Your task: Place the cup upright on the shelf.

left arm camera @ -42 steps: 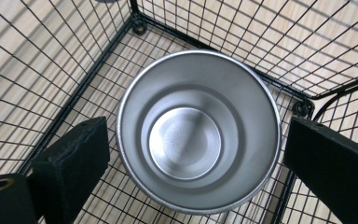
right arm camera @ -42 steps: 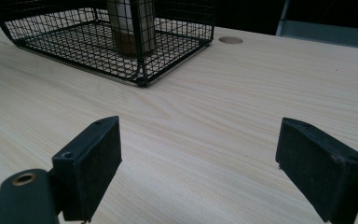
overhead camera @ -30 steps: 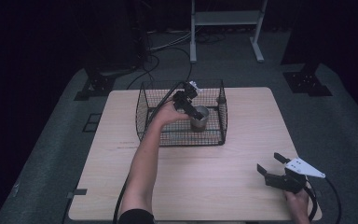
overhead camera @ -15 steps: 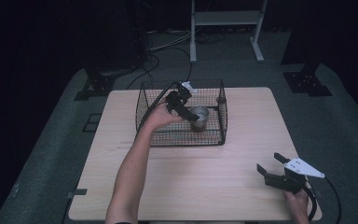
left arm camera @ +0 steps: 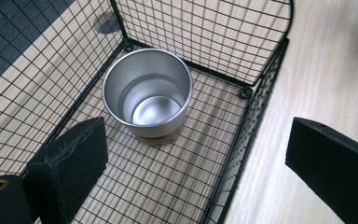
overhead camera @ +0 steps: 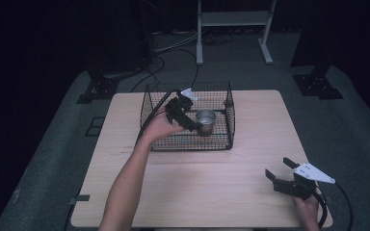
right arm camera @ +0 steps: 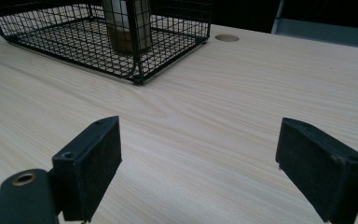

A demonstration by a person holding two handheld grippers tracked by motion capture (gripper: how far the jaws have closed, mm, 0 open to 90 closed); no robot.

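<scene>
A black wire basket [overhead camera: 188, 144] stands at the back middle of the wooden table [overhead camera: 197, 187]. An empty, upright metal cup [overhead camera: 205, 120] sits in its right half. My left gripper [overhead camera: 193, 121] hovers inside the basket just left of the cup, open and holding nothing. In the left gripper view the cup [left arm camera: 147, 93] stands free beyond the gripper [left arm camera: 200, 154], near a basket corner [left arm camera: 247, 91]. My right gripper [overhead camera: 279, 169] rests open near the table's front right corner. The right gripper view has bare wood between the open gripper [right arm camera: 200, 158], with the basket [right arm camera: 74, 32] and cup [right arm camera: 126, 23] farther off.
A small round hole [right arm camera: 226, 38] marks the tabletop beyond the basket. A white metal stand [overhead camera: 231, 19] and cables [overhead camera: 173, 53] lie on the dark floor behind the table. The table's right edge [overhead camera: 313, 159] runs close to my right gripper.
My left gripper has drawn back from the cup, leftward and toward the person. The cup stays in place. The right gripper has not moved.
</scene>
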